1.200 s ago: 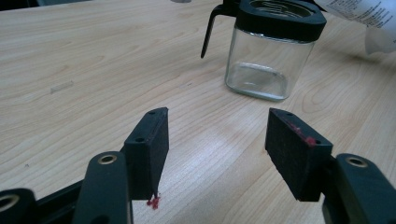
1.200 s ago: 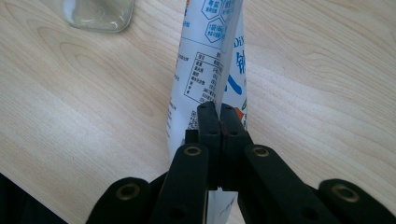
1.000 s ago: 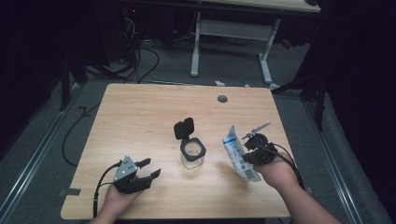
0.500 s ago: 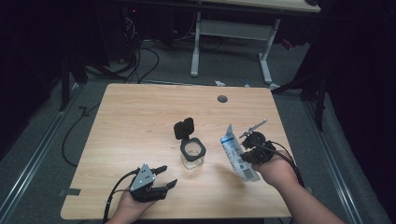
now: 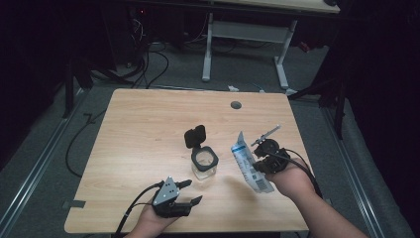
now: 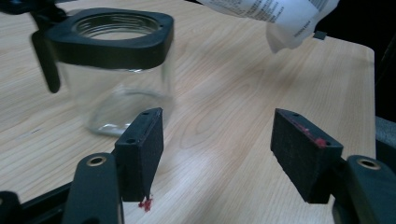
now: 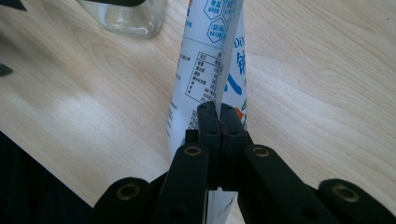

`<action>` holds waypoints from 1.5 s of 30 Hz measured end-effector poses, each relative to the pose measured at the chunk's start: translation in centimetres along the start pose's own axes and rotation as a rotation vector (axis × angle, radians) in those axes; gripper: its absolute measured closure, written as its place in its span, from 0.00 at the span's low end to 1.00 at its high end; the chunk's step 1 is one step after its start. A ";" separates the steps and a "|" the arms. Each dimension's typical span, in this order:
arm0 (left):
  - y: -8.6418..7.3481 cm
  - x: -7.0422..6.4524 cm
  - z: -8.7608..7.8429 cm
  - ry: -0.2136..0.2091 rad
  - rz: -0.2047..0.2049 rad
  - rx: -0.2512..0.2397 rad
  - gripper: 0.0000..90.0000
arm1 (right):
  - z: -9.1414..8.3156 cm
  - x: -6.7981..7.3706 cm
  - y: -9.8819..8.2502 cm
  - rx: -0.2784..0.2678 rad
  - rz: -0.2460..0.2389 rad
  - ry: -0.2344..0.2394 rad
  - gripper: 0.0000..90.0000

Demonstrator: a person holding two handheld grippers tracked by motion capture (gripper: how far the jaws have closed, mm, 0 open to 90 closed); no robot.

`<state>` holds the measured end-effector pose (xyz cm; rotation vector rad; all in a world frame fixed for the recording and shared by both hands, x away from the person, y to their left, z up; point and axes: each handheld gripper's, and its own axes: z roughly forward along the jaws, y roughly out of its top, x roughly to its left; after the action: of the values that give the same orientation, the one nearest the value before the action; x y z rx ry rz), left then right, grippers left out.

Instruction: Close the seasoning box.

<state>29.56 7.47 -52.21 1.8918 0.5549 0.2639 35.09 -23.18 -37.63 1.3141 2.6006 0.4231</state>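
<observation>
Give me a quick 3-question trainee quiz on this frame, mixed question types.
1. True or false: the right gripper is shut on the white packet.
2. The glass jar has its black lid: A) pressed shut, B) flipped open, C) lying apart on the table?
3. What is between the pads of the left gripper?

Key
1. True; the pads pinch the packet.
2. B; the lid stands up behind the open mouth.
3. Nothing; the jaws stand wide apart over bare table, with the jar just beyond them.
</observation>
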 end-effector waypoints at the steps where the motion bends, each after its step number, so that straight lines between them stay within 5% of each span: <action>1: 0.1 -0.1 0.2 -0.003 0.002 -0.003 0.39 | -0.1 0.1 0.1 0.000 -0.006 0.000 1.00; 26: 1.9 -2.7 5.3 -0.091 0.042 0.006 0.38 | -0.8 3.6 2.4 -0.012 -0.067 0.028 1.00; 45: 3.5 -3.8 9.2 -0.089 0.053 -0.006 0.35 | -1.3 5.5 3.9 -0.049 -0.100 0.063 1.00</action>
<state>31.14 -2.98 -52.18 1.9046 0.4446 0.2147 34.41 -16.70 -35.37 1.1680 2.6755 0.5158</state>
